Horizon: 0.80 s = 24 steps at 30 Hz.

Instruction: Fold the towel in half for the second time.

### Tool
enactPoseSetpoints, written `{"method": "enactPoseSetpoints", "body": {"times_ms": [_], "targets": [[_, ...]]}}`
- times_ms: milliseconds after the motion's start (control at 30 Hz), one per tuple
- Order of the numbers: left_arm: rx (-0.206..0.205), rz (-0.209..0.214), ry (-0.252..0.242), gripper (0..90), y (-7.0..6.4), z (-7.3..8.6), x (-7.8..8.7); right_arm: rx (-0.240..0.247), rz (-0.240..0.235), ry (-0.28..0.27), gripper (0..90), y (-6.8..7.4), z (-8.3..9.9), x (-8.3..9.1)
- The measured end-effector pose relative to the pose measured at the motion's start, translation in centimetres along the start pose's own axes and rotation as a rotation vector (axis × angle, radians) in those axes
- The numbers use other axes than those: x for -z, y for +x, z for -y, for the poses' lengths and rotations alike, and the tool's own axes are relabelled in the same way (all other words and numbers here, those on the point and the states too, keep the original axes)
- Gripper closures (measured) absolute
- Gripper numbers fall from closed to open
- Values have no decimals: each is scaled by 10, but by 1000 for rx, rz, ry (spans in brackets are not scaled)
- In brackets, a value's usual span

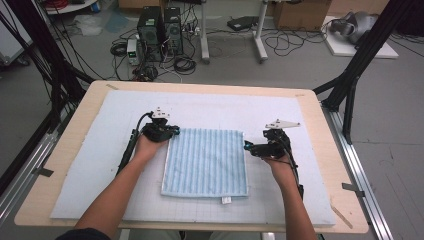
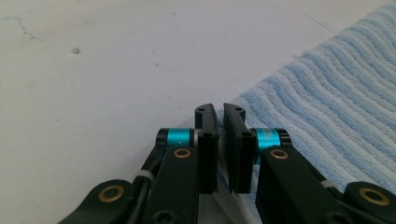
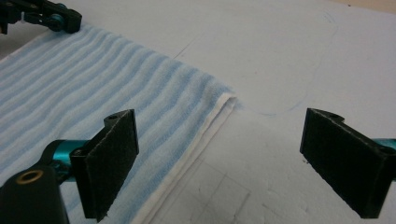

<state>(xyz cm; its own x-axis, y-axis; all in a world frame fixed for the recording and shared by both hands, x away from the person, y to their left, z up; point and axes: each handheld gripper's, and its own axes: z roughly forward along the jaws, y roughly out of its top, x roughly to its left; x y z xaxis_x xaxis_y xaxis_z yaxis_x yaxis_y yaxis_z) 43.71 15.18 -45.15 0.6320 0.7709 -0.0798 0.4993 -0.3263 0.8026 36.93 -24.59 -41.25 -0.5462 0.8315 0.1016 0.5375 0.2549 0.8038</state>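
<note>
A light blue striped towel lies flat on the white mat, a folded square with a white hem. My left gripper sits at the towel's far left corner. In the left gripper view its jaws stand almost together, pinching the towel at that corner. My right gripper is at the far right corner. Its jaws are wide open, low over the mat. The towel's corner lies just ahead between them, untouched. The left gripper shows far off at the top left.
A white mat covers most of the wooden table. A small white label sticks out of the towel's near edge. Black frame posts stand at both sides, with computers and cables on the floor beyond.
</note>
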Motion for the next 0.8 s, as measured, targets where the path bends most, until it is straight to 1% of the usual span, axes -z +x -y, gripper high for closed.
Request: {"method": "enactPoseSetpoints", "body": {"times_ms": [67,167,233,300,433,467,567,600,667,700,733,767,800], "targets": [[1,1,-1,843,0,0,0,-3,9,6,107,-1,-1,-4],[-5,-3,-1,850,-1,0,0,26,33,17,106,-1,-4,-11],[-4,-4,-3,852,-1,0,0,20,46,14,106,-1,-4,-17],[-1,-3,1,852,-1,0,0,0,63,22,106,-3,-6,-25],[8,0,-3,851,0,1,0,-16,66,22,115,-7,-13,-39],[8,2,0,851,0,1,1,-14,73,28,129,-8,-14,-42],[16,6,-3,852,1,1,0,-27,70,30,186,-9,-14,-48],[17,7,-4,852,1,1,0,-27,72,35,217,-9,-14,-50],[18,7,-4,852,1,1,0,-15,63,51,294,-9,-13,-56],[16,6,-3,852,0,1,0,-15,53,64,345,-9,-13,-59],[9,6,0,852,1,1,1,-21,36,69,376,-9,-12,-62],[11,7,-1,852,1,1,1,-18,26,75,388,-8,-13,-66],[12,7,-1,852,1,1,1,-4,24,81,396,-7,-13,-69]]}}
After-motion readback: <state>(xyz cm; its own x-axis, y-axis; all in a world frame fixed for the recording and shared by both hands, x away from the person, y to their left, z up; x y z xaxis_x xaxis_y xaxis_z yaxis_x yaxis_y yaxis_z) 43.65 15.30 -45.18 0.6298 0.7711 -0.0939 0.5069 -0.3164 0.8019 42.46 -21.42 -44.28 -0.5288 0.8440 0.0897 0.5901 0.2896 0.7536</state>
